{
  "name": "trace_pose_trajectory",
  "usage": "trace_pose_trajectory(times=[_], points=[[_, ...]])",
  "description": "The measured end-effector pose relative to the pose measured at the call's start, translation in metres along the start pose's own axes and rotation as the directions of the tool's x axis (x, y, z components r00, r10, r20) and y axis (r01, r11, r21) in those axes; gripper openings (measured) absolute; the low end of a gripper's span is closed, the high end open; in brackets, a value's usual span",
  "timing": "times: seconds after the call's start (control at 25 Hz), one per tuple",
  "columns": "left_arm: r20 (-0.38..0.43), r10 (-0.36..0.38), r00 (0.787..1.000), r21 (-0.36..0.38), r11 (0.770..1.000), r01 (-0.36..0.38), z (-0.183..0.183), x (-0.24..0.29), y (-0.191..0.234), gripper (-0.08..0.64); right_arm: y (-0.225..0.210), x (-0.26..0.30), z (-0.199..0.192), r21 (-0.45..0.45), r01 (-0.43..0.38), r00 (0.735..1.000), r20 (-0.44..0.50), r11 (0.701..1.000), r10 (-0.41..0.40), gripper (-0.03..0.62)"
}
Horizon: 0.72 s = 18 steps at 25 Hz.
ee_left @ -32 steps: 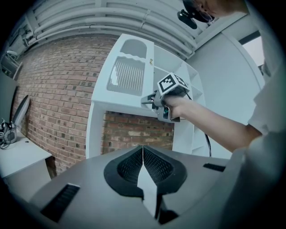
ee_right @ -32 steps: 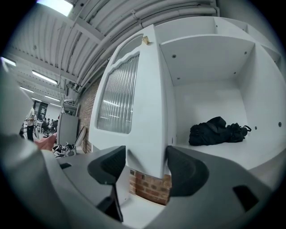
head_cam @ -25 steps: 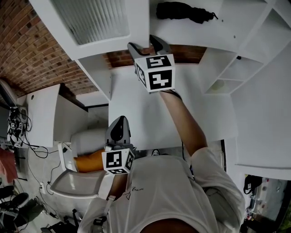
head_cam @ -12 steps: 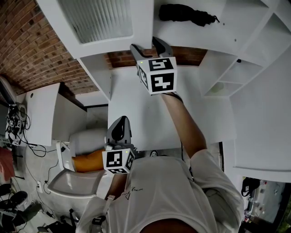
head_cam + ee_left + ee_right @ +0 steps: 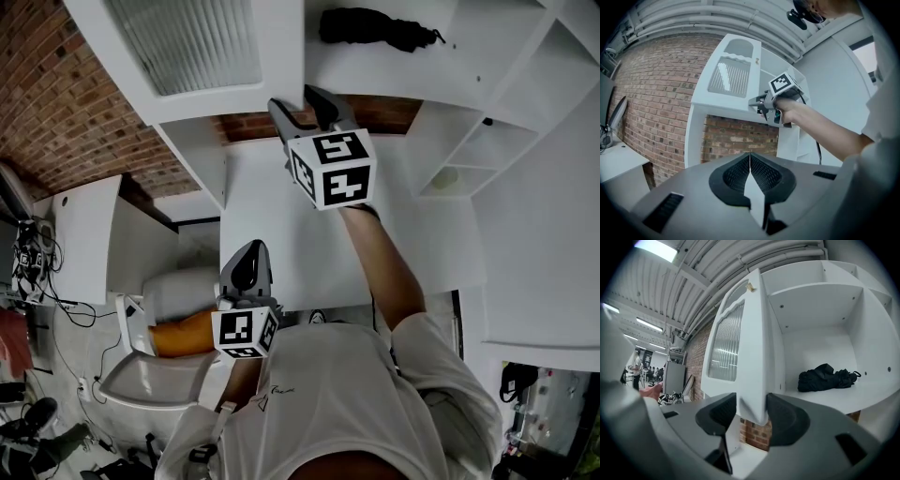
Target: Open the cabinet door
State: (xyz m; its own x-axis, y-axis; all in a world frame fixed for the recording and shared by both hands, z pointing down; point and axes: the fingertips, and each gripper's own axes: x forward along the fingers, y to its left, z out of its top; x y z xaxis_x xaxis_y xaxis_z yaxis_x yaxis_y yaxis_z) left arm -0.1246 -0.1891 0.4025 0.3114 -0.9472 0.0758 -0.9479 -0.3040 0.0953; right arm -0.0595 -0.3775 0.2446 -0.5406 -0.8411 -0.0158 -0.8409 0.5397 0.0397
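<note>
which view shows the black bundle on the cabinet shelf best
The right gripper view: the black bundle lies whole and close on the shelf, to the right of the cabinet door. The head view shows it small, near the top edge. The left gripper view does not show it.

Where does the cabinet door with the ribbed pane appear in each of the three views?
Head view: cabinet door at the top left.
Left gripper view: upper part, left of the middle.
Right gripper view: centre, seen nearly edge-on.
Shared landmark: the brick wall, beside or below the door in every view.
</note>
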Motion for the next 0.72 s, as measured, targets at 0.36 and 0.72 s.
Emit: trace_pose_trajectory(times=[0.36,0.72], points=[[-0.010,-0.010,1.000,0.001,1.000,0.010,-0.004,0.000,-0.008,0.017,0.004,-0.018,-0.001,-0.014,-0.042,0.999,0.007,0.999,0.042,0.149],[-0.013,-0.016,1.000,0.002,1.000,0.016,-0.005,-0.001,-0.016,0.017,0.016,-0.035,0.000,-0.012,-0.093,0.995,0.021,0.996,0.093,0.124]])
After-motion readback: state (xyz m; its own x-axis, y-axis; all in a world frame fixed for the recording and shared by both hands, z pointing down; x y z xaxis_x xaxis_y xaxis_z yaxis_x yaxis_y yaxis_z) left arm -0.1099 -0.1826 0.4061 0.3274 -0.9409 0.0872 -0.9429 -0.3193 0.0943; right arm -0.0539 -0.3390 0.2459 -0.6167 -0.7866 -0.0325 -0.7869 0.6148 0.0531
